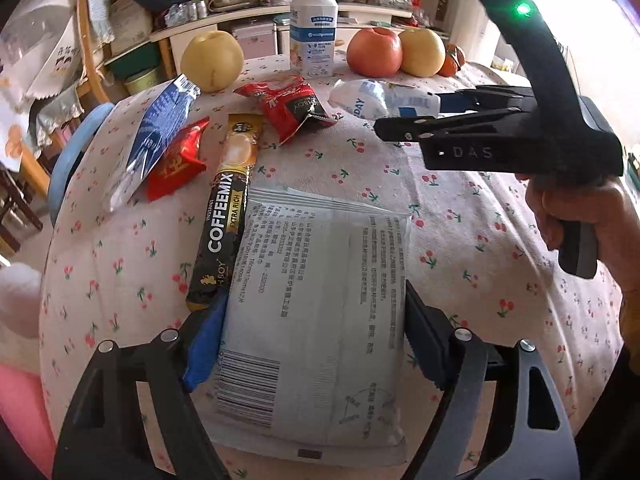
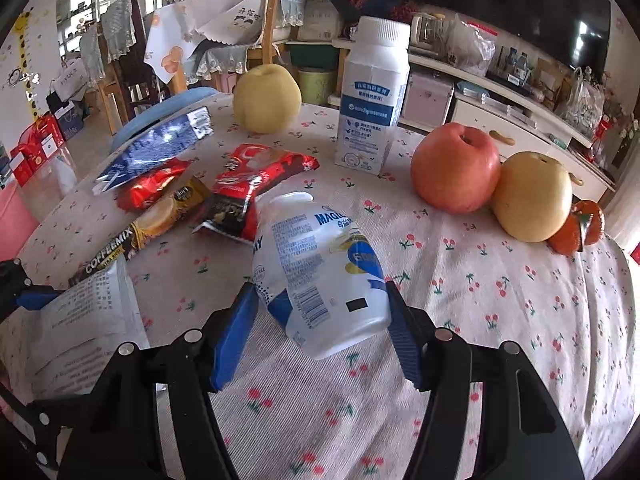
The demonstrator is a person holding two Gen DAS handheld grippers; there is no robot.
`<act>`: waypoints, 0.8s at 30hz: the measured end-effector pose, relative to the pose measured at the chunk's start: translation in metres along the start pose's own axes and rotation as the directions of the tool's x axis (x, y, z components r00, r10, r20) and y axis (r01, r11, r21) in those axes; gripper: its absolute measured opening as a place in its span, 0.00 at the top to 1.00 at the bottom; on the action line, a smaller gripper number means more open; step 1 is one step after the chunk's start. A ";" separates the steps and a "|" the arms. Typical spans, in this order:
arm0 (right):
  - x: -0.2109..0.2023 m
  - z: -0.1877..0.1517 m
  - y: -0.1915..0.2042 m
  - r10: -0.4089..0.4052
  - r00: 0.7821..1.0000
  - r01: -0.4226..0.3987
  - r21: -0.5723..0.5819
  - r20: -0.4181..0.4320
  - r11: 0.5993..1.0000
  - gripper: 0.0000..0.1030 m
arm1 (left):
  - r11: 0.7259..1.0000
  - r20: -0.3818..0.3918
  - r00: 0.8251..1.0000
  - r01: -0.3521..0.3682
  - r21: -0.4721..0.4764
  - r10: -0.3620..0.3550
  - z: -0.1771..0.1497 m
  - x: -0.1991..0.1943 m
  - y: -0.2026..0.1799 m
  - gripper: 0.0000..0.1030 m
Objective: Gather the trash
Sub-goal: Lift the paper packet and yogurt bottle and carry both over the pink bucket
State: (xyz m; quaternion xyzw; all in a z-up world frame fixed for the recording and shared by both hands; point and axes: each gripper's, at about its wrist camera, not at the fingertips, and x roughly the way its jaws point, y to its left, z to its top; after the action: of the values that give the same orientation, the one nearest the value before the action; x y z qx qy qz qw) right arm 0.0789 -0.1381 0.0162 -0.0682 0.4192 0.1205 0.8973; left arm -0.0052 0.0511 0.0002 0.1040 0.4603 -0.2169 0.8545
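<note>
left hand-held gripper (image 1: pixel 312 344) has its blue pads against both edges of a flat white packet (image 1: pixel 316 300) lying on the counter (image 1: pixel 460 240), gripping it. right hand-held gripper (image 2: pixel 320 320) clamps a crinkled white plastic pouch (image 2: pixel 320 264), lifted clear of the cherry-print cloth. from the packet, a long glossy coffee stick (image 1: pixel 228 208) lies touching at 10 o'clock, two red wrappers and one blue foil bag at 11. beyond stand one upright white bottle (image 2: pixel 374 92), two round pears and one apple (image 2: pixel 456 168).

Bright daylight (perhaps window glare), fisheye-warped
</note>
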 end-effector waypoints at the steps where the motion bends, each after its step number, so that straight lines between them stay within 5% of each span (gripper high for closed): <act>1: -0.003 0.000 0.000 0.001 1.000 -0.001 0.002 0.004 1.000 0.38 | 1.000 0.005 1.000 0.002 -0.012 -0.002 -0.003 -0.002 0.000 0.23; 11: -0.034 -0.018 -0.006 0.038 0.999 -0.040 0.094 0.017 0.995 0.38 | 0.989 0.072 0.997 0.002 -0.149 0.009 -0.025 -0.029 0.012 0.23; 24: -0.066 -0.036 0.037 0.089 0.996 -0.091 0.092 0.030 0.992 0.38 | 0.956 0.159 0.969 -0.144 -0.257 0.189 -0.056 -0.088 0.035 0.23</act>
State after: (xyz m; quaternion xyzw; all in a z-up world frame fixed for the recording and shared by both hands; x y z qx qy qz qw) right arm 0.0018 -0.1214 0.0430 -0.0056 0.4155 0.1421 0.8984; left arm -0.0731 0.1273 0.0413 0.0166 0.3931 -0.0944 0.9145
